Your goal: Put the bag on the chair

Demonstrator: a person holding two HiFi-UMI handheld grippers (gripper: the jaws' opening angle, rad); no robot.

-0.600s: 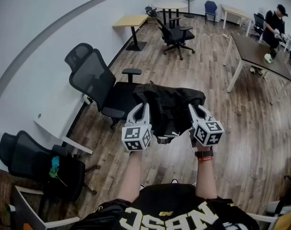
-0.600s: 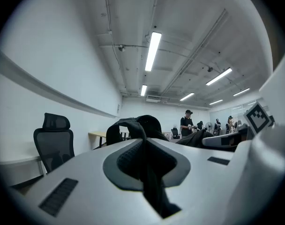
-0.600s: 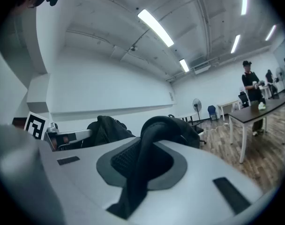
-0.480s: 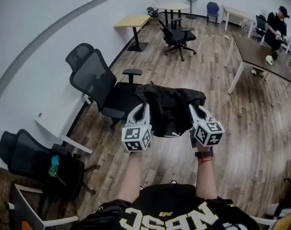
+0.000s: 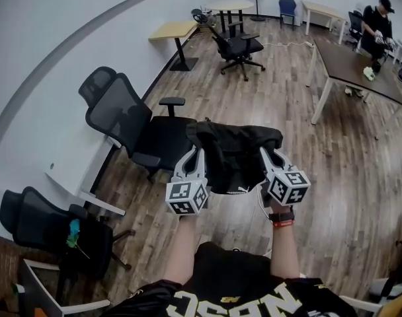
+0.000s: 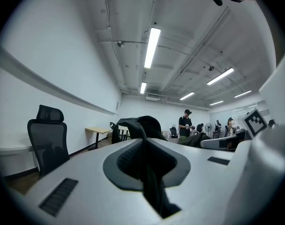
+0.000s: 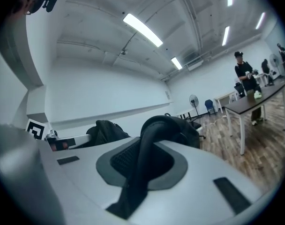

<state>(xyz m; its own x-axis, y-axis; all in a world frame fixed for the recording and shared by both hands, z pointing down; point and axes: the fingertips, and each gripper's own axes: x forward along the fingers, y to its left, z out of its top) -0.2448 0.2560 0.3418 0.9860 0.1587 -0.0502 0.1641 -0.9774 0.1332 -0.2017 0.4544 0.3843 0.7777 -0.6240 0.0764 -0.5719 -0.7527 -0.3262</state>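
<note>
Drifted left, black mesh office chair (image 5: 162, 137) waits at ten o'clock of black fabric bag (image 5: 235, 152). Left gripper (image 5: 195, 154), right gripper (image 5: 266, 155) pinch its straps; release only above seat.

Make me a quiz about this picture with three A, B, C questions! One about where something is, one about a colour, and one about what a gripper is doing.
1. Where is the bag? A in a box; B held up in the air; C under a bed.
2. What colour is the bag? A red; B black; C yellow.
3. What is the left gripper doing? A wide open; B shut on a strap; C holding a ball.

Answers:
1 B: it hangs between the left gripper and the right gripper.
2 B: it is dark all over.
3 B: its jaws pinch the strap.
</note>
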